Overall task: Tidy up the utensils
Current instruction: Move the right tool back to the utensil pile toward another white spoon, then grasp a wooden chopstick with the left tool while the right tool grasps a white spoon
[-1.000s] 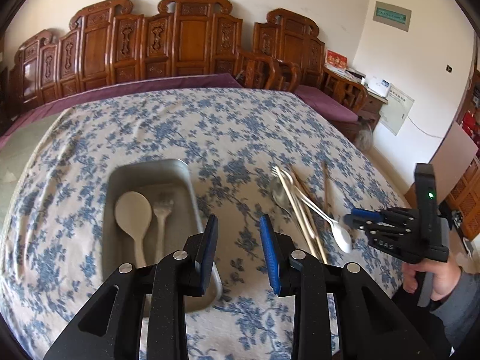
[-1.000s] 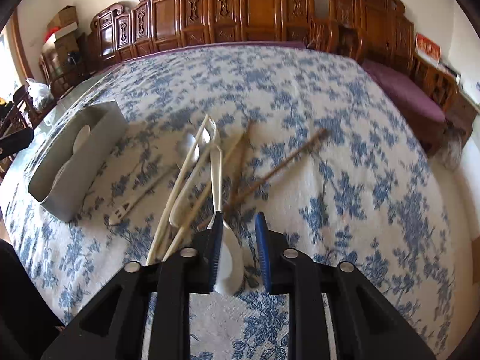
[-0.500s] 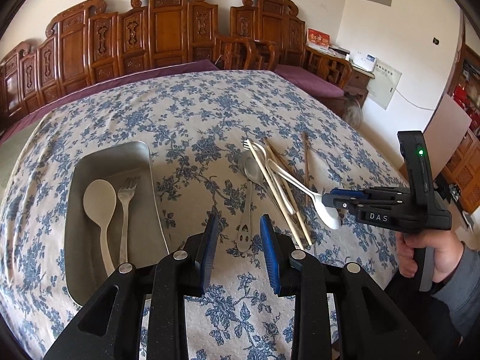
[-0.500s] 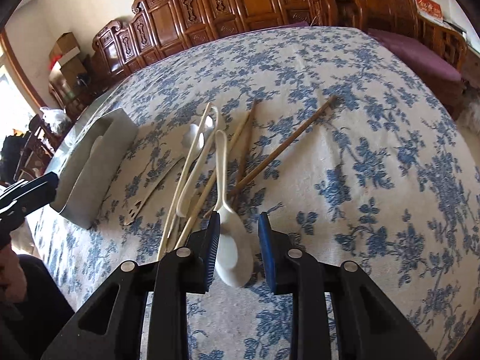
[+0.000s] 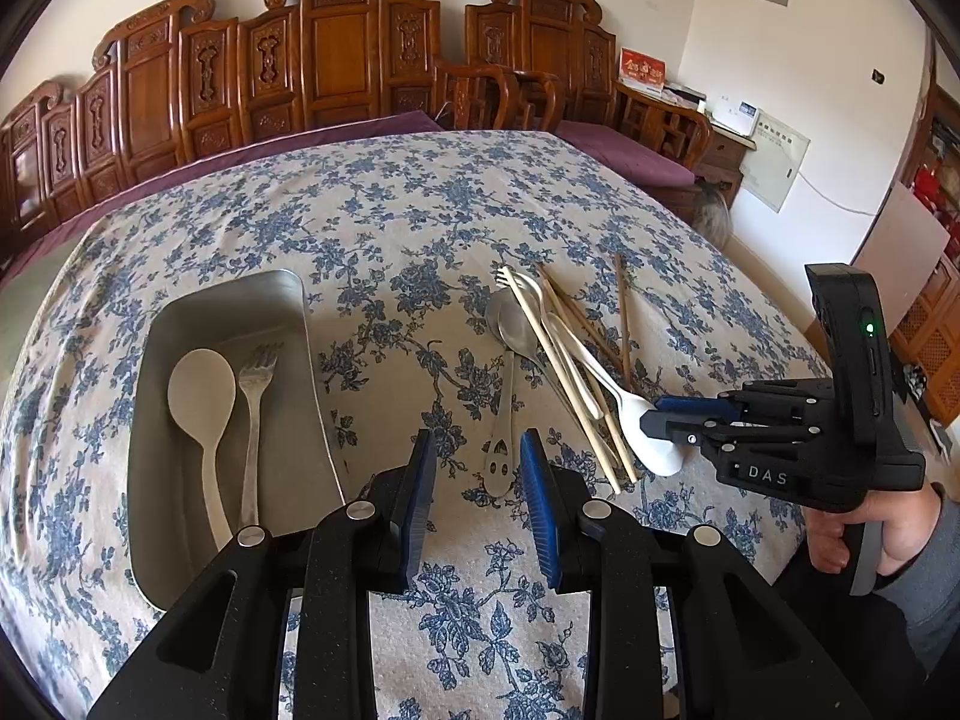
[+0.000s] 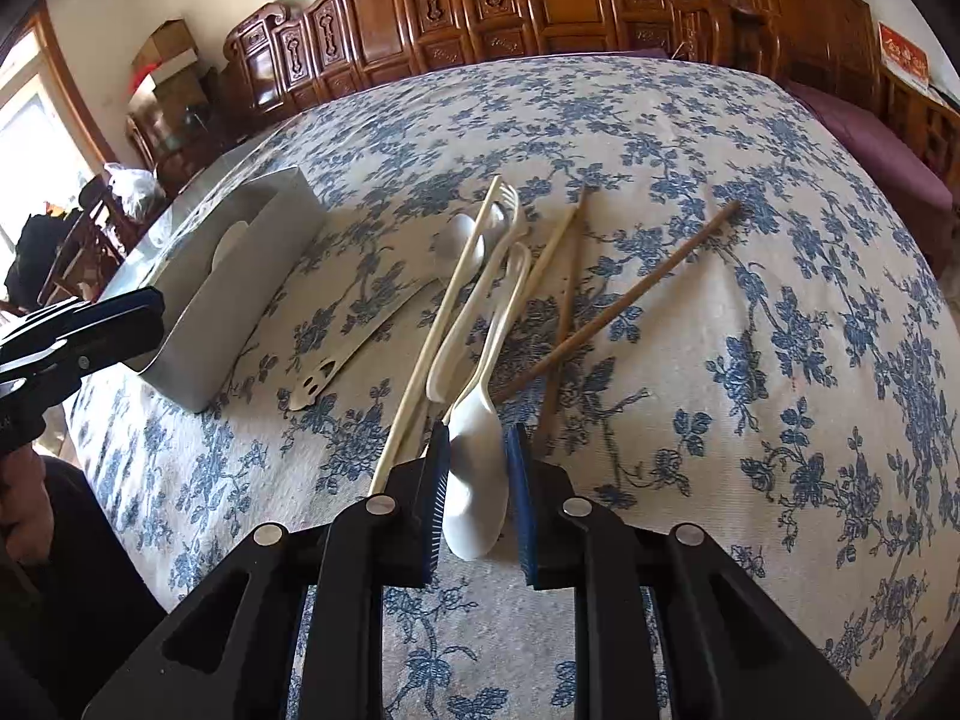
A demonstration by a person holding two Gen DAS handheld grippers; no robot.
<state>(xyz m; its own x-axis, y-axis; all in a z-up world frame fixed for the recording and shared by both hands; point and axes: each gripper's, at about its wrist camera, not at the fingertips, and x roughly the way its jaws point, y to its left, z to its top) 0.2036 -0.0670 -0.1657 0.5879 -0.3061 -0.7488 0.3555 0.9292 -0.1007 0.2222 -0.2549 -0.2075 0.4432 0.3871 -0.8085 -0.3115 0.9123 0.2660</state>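
Right wrist | right tongs [image 6: 477, 468] clamped on white spoon [image 6: 477, 450] | left tongs [image 5: 478, 480] apart

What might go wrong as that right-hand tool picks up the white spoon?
1. The right gripper straddles only the white spoon bowl, a rounded, smooth shape that may slip out.
2. Its handle lies across the chopsticks and white fork, so lifting could drag or scatter them.
3. The tray lies across the table, so a loose spoon could drop.
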